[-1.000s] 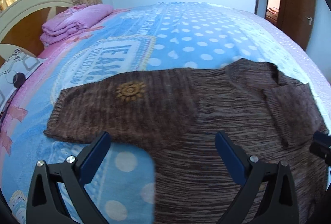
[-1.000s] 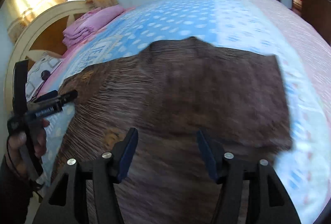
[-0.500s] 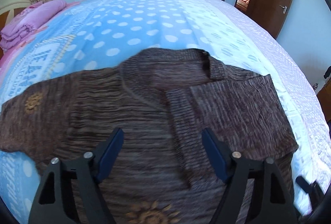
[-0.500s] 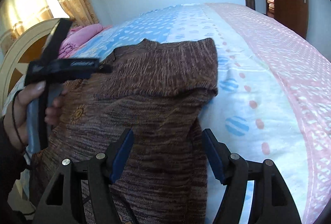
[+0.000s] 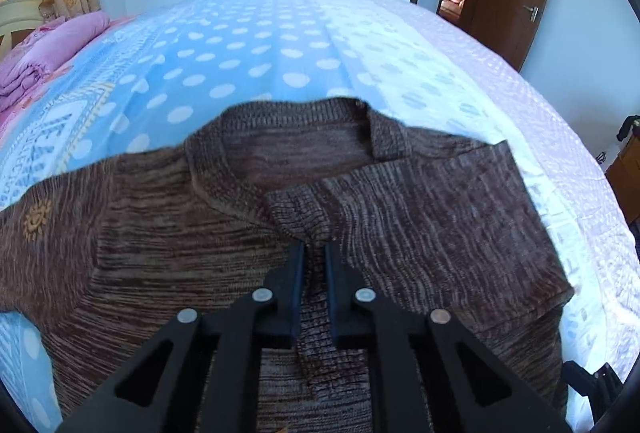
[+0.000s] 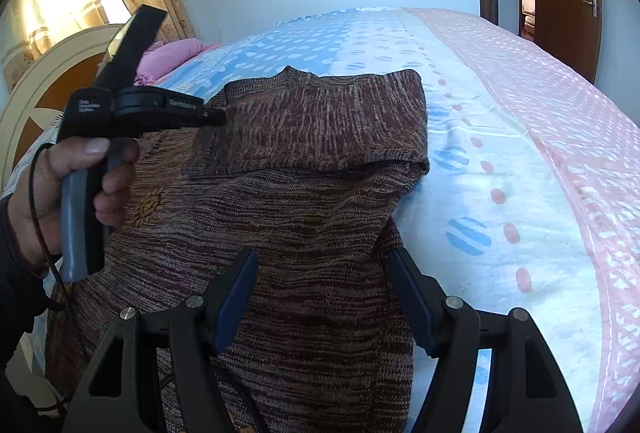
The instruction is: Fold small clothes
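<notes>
a brown knitted sweater (image 5: 168,249) lies flat on the bed (image 5: 280,45), its right sleeve (image 5: 432,217) already folded across the chest. your left claw (image 5: 314,253) has its jaws nearly shut at the cuff edge of that folded sleeve; whether knit is really pinched between them, you cannot tell from here. your right claw (image 6: 320,289) hovers with jaws wide apart over the lower body of the sweater, holding nothing. the risk: the left claw may be catching the chest layer beneath along with the sleeve, so a lift would drag the whole garment and undo the fold. loose knit can also slip out or stretch.
</notes>
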Tool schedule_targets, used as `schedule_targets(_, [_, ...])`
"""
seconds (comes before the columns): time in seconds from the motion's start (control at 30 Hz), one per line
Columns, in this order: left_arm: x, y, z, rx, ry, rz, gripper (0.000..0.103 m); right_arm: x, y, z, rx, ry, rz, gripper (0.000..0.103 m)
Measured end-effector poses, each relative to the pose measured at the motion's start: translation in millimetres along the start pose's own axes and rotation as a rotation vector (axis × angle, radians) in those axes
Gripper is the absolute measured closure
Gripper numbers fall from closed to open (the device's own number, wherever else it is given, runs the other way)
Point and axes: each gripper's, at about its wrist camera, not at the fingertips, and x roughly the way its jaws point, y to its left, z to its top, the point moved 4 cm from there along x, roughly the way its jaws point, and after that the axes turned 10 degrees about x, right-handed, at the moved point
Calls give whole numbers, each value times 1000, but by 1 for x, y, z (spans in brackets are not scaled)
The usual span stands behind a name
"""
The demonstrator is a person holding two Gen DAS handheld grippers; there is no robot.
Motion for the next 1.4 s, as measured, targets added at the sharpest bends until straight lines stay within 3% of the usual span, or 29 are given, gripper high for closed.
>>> schedule_targets(0.13, [-20, 10, -1, -7, -49, 2, 93, 1, -1, -4, -7, 11, -8, 34])
schedule_targets(0.23, [-25, 12, -3, 22, -70, 46, 93, 2, -1, -5, -20, 16, -23, 34])
schedule_targets(0.37, [-7, 19, -9, 28, -35, 81, 93, -5, -9, -3, 4, 30, -43, 35])
schedule_targets(0.43, [-1, 18, -13, 32, -27, 104, 93, -13, -20, 2, 49, 28, -47, 62])
schedule_targets(0.57, [12, 27, -17, -1, -17, 103, 93, -18, -45, -6, 80, 56, -121, 78])
schedule_targets(0.63, [14, 27, -17, -3, -20, 100, 93, -26, -48, -6, 91, 39, -112, 76])
schedule_targets(0.67, [14, 26, -17, 0, -22, 99, 93, -28, -47, -4, 96, 27, -92, 71])
schedule_targets(0.7, [15, 25, -17, 4, -24, 96, 93, -29, -44, -3, 101, 19, -71, 48])
schedule_targets(0.73, [16, 25, -17, 6, -24, 92, 93, -27, -41, -1, 103, 17, -51, 42])
schedule_targets(0.8, [18, 25, -17, 3, -18, 87, 92, -14, -31, 2, 70, 36, -49, 42])
schedule_targets(0.87, [19, 26, -17, -3, -17, 82, 92, 0, -27, 4, 28, 62, -95, 80])
schedule_targets(0.9, [19, 26, -17, -7, -17, 81, 92, -2, -24, 6, 18, 57, -101, 94])
schedule_targets(0.93, [17, 26, -17, -13, -20, 80, 92, -6, -25, 7, 33, 60, -78, 94])
schedule_targets(1.07, [11, 29, -13, -41, -51, 78, 92, -24, -43, -5, 67, 74, -117, 94])
schedule_targets(1.17, [18, 24, -12, -4, -39, 99, 92, -25, -50, -7, 108, 80, -86, 93])
schedule_targets(1.23, [27, 24, -14, -1, -11, 106, 89, -26, -45, -3, 90, 49, -108, 74])
schedule_targets(1.3, [25, 26, -13, -8, -16, 106, 86, -26, -40, 2, 71, 19, -143, 71])
schedule_targets(1.4, [25, 30, -15, -28, -20, 95, 84, -30, -12, 18, -14, -33, -114, 71])
